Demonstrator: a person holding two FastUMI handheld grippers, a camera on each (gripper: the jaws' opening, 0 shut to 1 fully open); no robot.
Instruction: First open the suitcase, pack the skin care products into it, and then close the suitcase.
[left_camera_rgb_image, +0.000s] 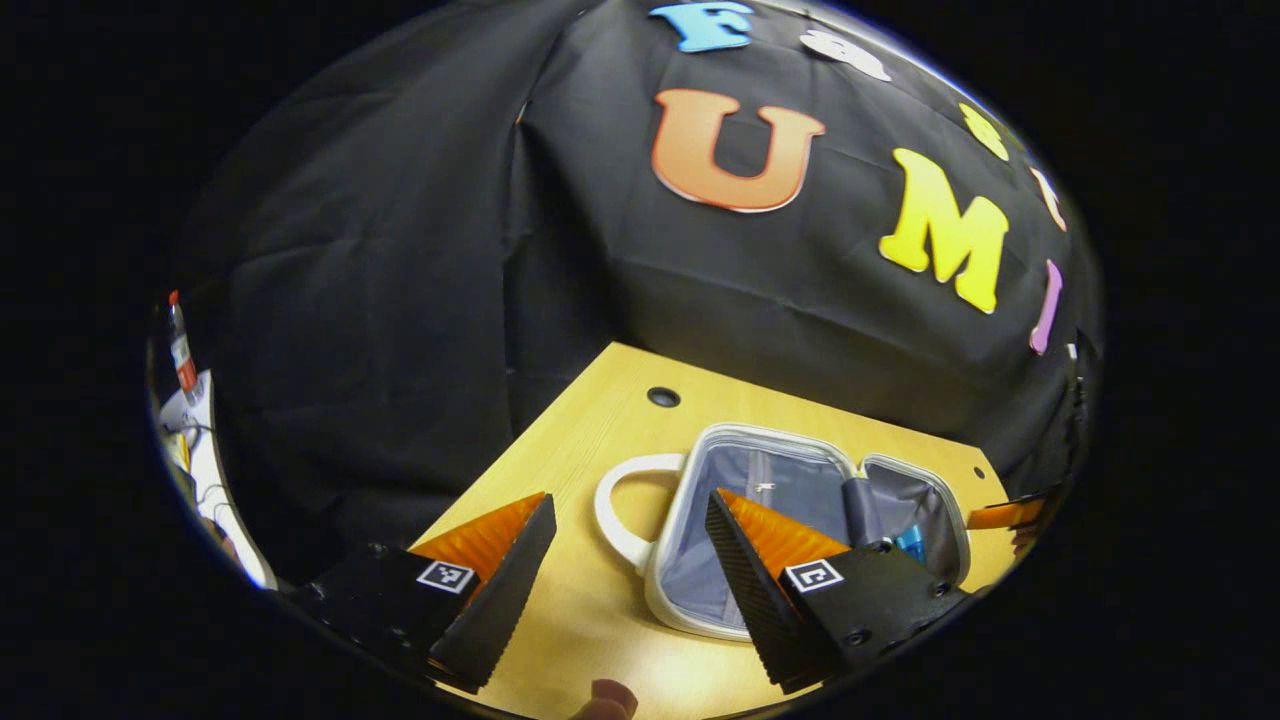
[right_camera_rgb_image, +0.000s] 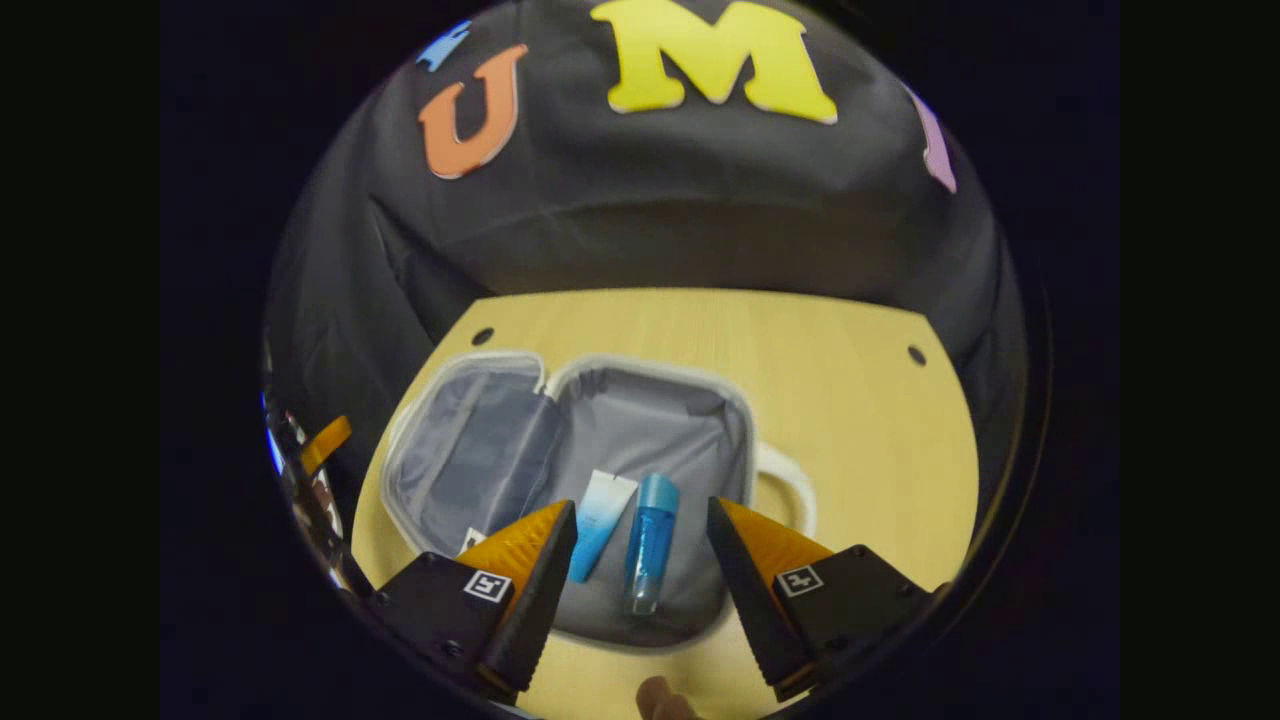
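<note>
1. In the left gripper view, the left gripper (left_camera_rgb_image: 628, 560) hangs over the near part of the wooden table (left_camera_rgb_image: 600, 440) with its fingers spread wide and nothing between them.
2. Just past those fingers the suitcase (left_camera_rgb_image: 690, 610) lies open and flat on the table, both grey-lined halves facing up. Its white handle (left_camera_rgb_image: 615, 500) points toward the table's left edge, and a round hole (left_camera_rgb_image: 663, 397) sits in the tabletop near the far edge.
3. One finger of the left gripper overlaps the nearer half of the case in this view; whether it touches I cannot tell. A bit of blue bottle (left_camera_rgb_image: 912, 543) peeks out of the farther half.
4. In the right gripper view, the right gripper (right_camera_rgb_image: 640, 555) is likewise wide open and empty, poised above the near rim of the suitcase (right_camera_rgb_image: 480, 440).
5. Inside the half with the handle (right_camera_rgb_image: 790, 480) lie two skin care products side by side: a pale blue-and-white tube (right_camera_rgb_image: 600, 520) and a blue bottle (right_camera_rgb_image: 650, 540), close together near the front rim.
6. The other half of the case is toward the table's left edge.
7. A fingertip (right_camera_rgb_image: 660, 700) shows at the bottom of this view.
</note>
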